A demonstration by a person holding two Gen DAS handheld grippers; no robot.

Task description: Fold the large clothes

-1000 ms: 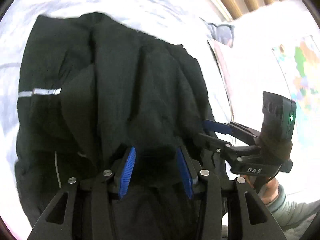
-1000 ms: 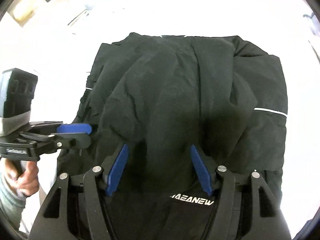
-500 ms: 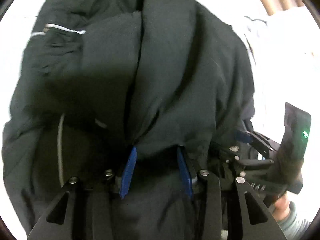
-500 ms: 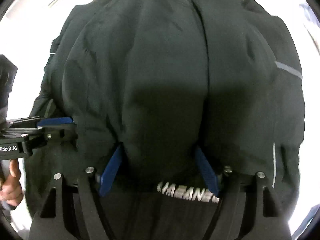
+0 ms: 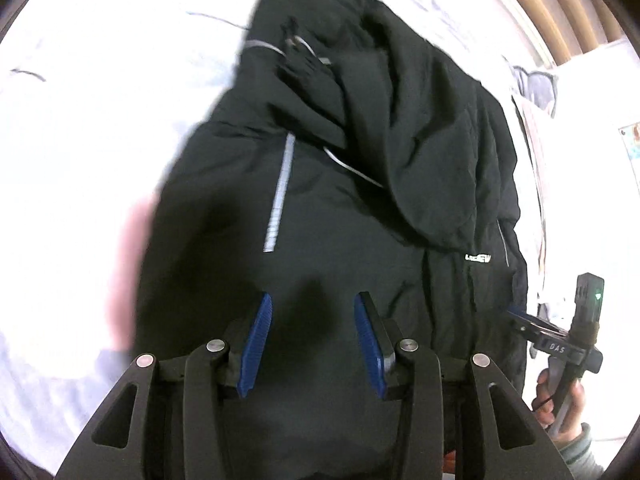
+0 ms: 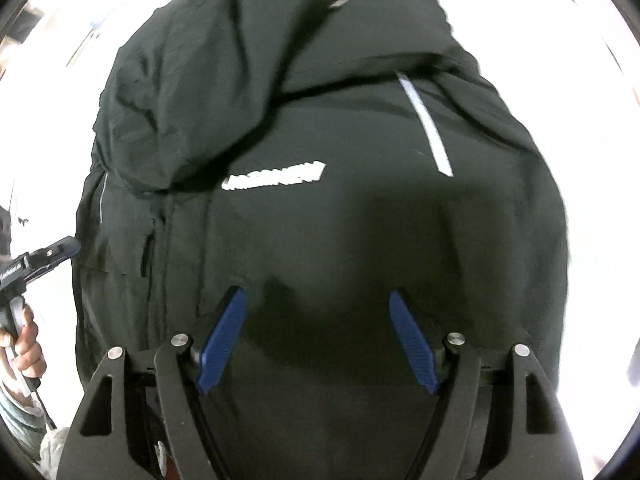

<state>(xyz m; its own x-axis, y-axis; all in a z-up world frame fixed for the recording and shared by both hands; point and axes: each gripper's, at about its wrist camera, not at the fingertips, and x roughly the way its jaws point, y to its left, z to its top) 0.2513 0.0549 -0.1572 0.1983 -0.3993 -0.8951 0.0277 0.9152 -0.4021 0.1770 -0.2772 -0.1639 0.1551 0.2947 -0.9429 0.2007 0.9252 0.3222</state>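
A large black jacket (image 5: 360, 184) with grey reflective stripes and a white chest logo lies on the white bed sheet (image 5: 80, 120); it fills the right wrist view (image 6: 320, 220). A sleeve or hood lies folded over its upper part. My left gripper (image 5: 312, 312) is open and empty just above the jacket's near part. My right gripper (image 6: 318, 308) is open and empty over the jacket too. Each gripper shows at the edge of the other's view, the right one (image 5: 536, 324) and the left one (image 6: 44, 260).
White bedding surrounds the jacket on the left and the far side. A wooden headboard (image 5: 560, 20) and a grey pillow (image 5: 536, 84) lie at the far right. A colourful poster (image 5: 632, 140) hangs on the right wall.
Both grippers held the jacket's edge lifted and carried it forward; now the fabric has been let go and lies flat, folded over, with both grippers open above it.
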